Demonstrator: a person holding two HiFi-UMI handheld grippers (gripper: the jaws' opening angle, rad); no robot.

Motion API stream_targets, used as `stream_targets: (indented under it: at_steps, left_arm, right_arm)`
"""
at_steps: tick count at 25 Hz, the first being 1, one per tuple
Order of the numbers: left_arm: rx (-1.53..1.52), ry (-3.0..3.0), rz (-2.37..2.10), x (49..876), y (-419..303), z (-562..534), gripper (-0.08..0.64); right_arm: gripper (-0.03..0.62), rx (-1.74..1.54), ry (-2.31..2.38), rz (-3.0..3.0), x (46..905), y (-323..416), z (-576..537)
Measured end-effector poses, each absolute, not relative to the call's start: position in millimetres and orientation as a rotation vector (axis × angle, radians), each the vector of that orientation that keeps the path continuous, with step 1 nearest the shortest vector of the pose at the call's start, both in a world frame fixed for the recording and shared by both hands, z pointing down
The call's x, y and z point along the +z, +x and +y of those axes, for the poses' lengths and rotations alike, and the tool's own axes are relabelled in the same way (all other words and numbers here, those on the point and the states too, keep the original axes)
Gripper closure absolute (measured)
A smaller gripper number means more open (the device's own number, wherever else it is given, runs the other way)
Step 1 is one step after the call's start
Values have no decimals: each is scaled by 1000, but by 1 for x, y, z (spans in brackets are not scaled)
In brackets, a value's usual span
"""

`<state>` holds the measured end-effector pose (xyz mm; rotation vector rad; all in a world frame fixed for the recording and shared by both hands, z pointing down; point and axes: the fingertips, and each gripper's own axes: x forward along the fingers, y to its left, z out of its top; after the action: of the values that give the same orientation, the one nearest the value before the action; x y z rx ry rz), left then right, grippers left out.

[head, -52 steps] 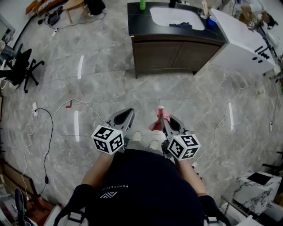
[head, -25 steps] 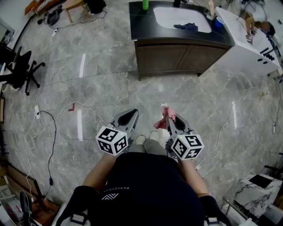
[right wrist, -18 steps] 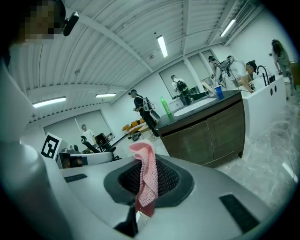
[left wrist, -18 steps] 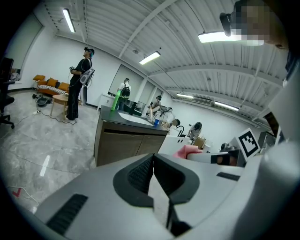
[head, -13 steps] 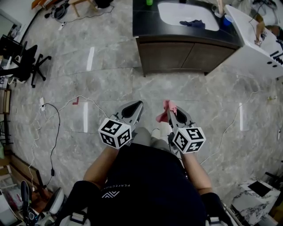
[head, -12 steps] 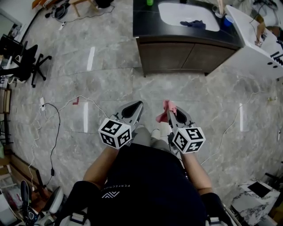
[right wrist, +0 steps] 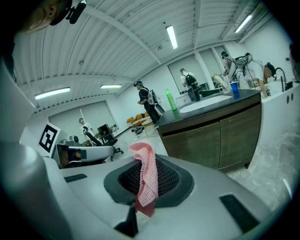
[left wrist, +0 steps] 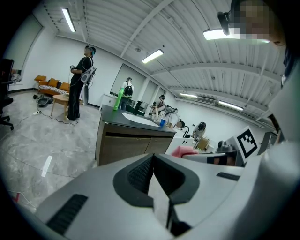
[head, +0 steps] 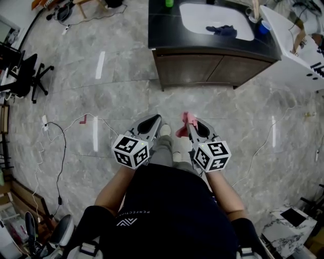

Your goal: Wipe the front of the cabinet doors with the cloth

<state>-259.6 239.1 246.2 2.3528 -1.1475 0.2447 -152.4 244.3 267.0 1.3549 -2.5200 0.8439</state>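
Vanity cabinet straight ahead, both grippers side by side and well short of it

The cabinet (head: 202, 71) stands across the floor from the person, its two doors (head: 183, 69) facing them. On top there's a sink (head: 202, 12) with a rag (head: 225, 30) lying in it, a bottle (head: 169, 2) at the back left and a cup (head: 262, 25) at the right. A counter unit (head: 298, 55) sits just beside its right end. Down front, the left gripper (head: 151, 121) is left of the right gripper (head: 191, 123) (cloth (head: 185, 125) caught between that one's jaws). An office chair (head: 25, 76) is far left, with a cable (head: 58, 146) on the floor nearer the person.
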Motion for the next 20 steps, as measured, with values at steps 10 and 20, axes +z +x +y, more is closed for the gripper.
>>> stream_targets:
  at_steps: [10,20]
  left_arm:
    - [276,2319,-1130,273,-272,154,551]
    - [251,2226,-1174,303,-315,88,551]
  right_arm:
    - [545,859,1263,-2480,296,-178,159]
    - [545,872,1145,-2451,323,-224,91]
